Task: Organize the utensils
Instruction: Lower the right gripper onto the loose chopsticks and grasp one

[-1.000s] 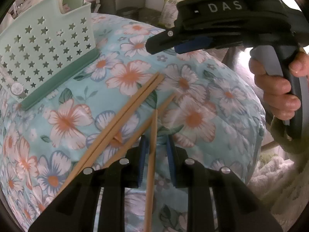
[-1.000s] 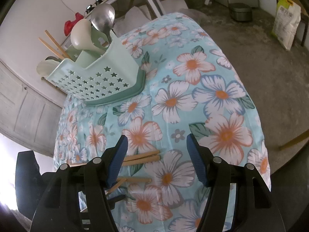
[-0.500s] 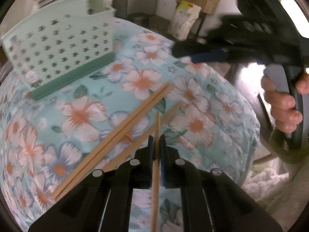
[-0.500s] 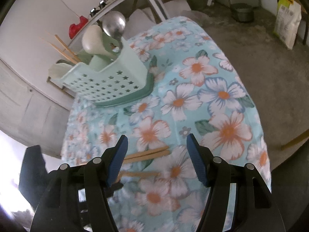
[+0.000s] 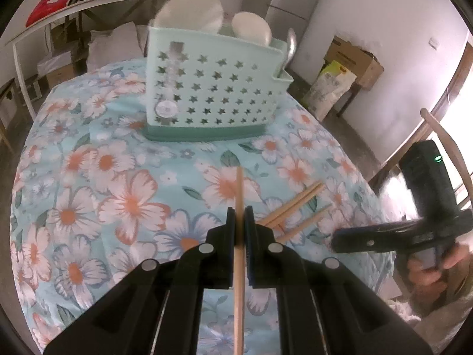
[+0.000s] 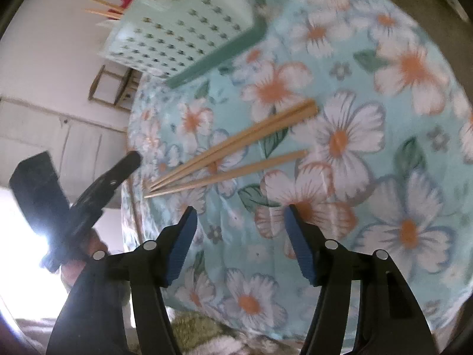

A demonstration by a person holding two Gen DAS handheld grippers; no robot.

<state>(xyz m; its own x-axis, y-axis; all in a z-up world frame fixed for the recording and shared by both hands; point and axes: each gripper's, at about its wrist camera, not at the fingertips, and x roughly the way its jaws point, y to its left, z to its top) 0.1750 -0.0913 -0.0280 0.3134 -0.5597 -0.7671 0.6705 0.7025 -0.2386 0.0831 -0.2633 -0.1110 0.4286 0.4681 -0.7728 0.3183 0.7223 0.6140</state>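
My left gripper (image 5: 240, 210) is shut on a wooden chopstick (image 5: 239, 189), lifted off the table and pointing toward the mint-green star-holed utensil caddy (image 5: 212, 100). The caddy holds spoons and ladles (image 5: 189, 9). Three more chopsticks (image 6: 236, 148) lie on the floral tablecloth, and show right of my left gripper in the left wrist view (image 5: 295, 207). My right gripper (image 6: 239, 216) is open and empty, above the cloth just short of those chopsticks. It appears in the left wrist view (image 5: 384, 236) at the table's right edge.
The round table has a blue floral cloth (image 5: 118, 177) and drops off at its edges. A shelf (image 5: 88, 0), boxes (image 5: 354, 59) and a bag (image 5: 331, 88) stand behind. A wooden chair (image 5: 443, 148) is at the right.
My left gripper closed on one chopstick and lifted it, turning toward the caddy. My right gripper dropped lower and nearer to the three chopsticks on the cloth, still open.
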